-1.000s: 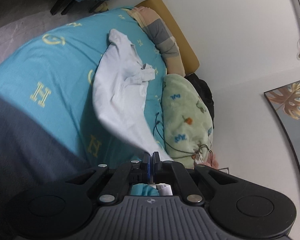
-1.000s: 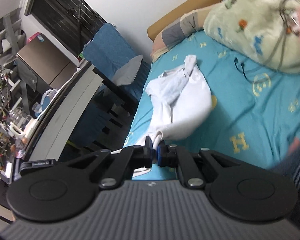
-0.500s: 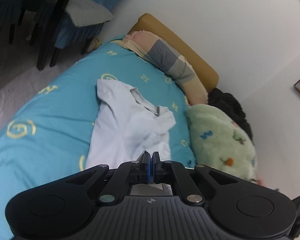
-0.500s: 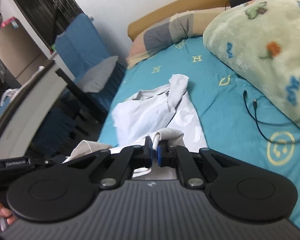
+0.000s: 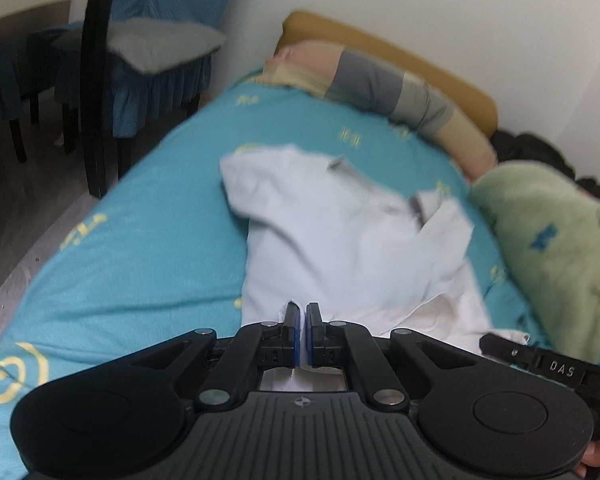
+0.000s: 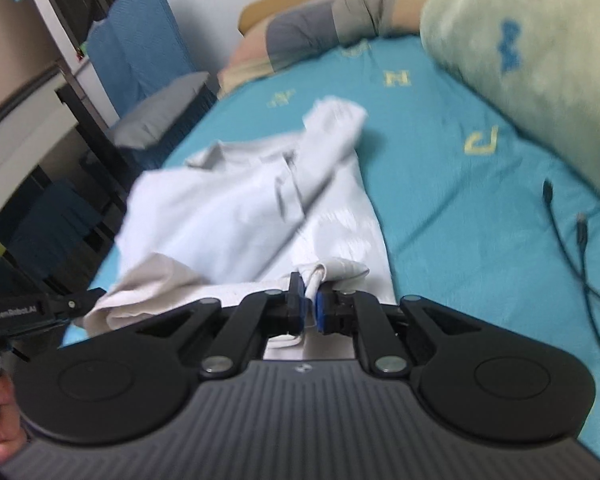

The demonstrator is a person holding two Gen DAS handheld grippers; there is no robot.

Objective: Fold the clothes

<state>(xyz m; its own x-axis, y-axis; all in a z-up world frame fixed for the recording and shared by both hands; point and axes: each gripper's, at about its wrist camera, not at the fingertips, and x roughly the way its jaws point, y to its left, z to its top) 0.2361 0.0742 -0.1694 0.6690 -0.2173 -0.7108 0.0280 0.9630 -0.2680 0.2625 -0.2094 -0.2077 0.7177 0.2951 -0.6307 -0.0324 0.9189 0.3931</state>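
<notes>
Left wrist view first: the left gripper (image 5: 303, 314) has its blue pads pressed together on a thin edge of the white shirt (image 5: 340, 236), so it's clamped on the hem. The shirt lies spread out on the teal bedsheet (image 5: 140, 248), collar end pointing away toward the striped pillow (image 5: 384, 80) at the head of the bed. A fuzzy green blanket (image 5: 560, 248) sits bunched just to the right of it. The tip of the other tool pokes in at the lower right edge. It's all a bit blurry.

Right wrist view: the right gripper (image 6: 309, 300) is pinched on a rolled bit of the shirt (image 6: 240, 208) hem, fabric visibly bunched between the pads. From here the shirt looks more rumpled, one sleeve flopped over the body. A black cable (image 6: 572, 240) lies on the sheet to the right, well apart from the shirt. A blue chair (image 6: 136, 52) stands beside the bed.
</notes>
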